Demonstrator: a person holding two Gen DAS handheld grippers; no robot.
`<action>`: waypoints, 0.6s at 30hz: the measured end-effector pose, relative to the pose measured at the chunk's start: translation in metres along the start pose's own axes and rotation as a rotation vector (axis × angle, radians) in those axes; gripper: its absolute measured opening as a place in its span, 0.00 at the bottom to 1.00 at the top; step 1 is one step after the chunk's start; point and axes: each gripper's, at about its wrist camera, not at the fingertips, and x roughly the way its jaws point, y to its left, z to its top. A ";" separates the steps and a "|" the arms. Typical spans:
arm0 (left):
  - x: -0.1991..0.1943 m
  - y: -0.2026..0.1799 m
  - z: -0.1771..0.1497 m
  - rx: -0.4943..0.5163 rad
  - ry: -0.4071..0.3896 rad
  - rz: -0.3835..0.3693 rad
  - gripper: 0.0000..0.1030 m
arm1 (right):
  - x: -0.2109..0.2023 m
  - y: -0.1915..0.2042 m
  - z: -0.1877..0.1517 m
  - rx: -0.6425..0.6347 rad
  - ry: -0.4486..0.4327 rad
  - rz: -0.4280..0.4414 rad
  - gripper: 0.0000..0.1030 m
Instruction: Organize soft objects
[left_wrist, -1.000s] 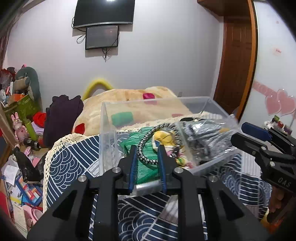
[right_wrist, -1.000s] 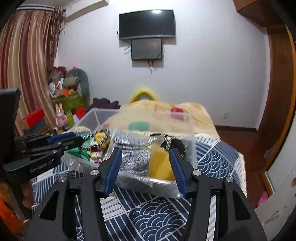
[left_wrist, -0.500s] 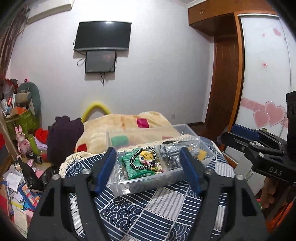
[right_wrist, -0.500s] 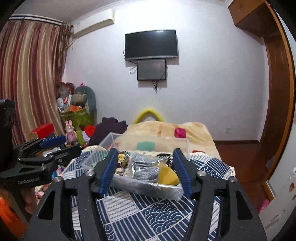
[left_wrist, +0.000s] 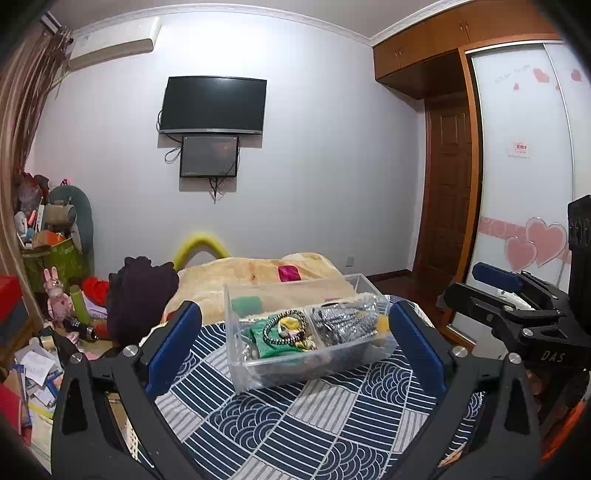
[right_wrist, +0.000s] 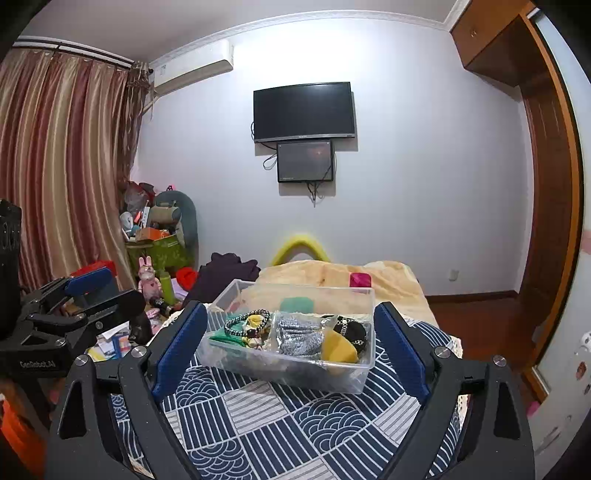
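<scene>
A clear plastic box (left_wrist: 243, 373) (right_wrist: 354, 376) stands on the blue-and-white patterned cloth (left_wrist: 295, 424) (right_wrist: 266, 413). Its left compartment holds a green cloth (left_wrist: 273, 341) and a black-and-white beaded ring (left_wrist: 284, 325) (right_wrist: 245, 318). Its right side holds a silver-grey fabric (left_wrist: 343, 321) (right_wrist: 299, 334), a yellow piece (right_wrist: 338, 349) and a black piece (right_wrist: 351, 330). My left gripper (left_wrist: 295, 347) is wide open and empty, held back from the box. My right gripper (right_wrist: 288, 347) is also wide open and empty, back from the box.
A beige blanket (left_wrist: 258, 273) lies on the bed behind the box. A dark garment (left_wrist: 140, 295) hangs at the left. Toys, boxes and papers (left_wrist: 40, 332) clutter the floor at the left. A wardrobe (left_wrist: 524, 184) and door (left_wrist: 447, 206) are at the right.
Both grippers pulled back and up from the box. The left gripper let go of the beaded ring, which now lies in the box, and both sets of fingers opened wide.
</scene>
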 end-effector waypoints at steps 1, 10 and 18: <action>0.001 0.000 -0.001 -0.003 0.004 -0.002 1.00 | 0.000 0.000 -0.001 0.002 0.000 0.000 0.88; 0.005 0.001 -0.013 -0.016 0.024 0.014 1.00 | 0.000 -0.002 -0.007 0.018 0.006 -0.002 0.88; 0.006 0.001 -0.015 -0.010 0.023 0.014 1.00 | -0.001 -0.002 -0.008 0.020 0.010 -0.001 0.88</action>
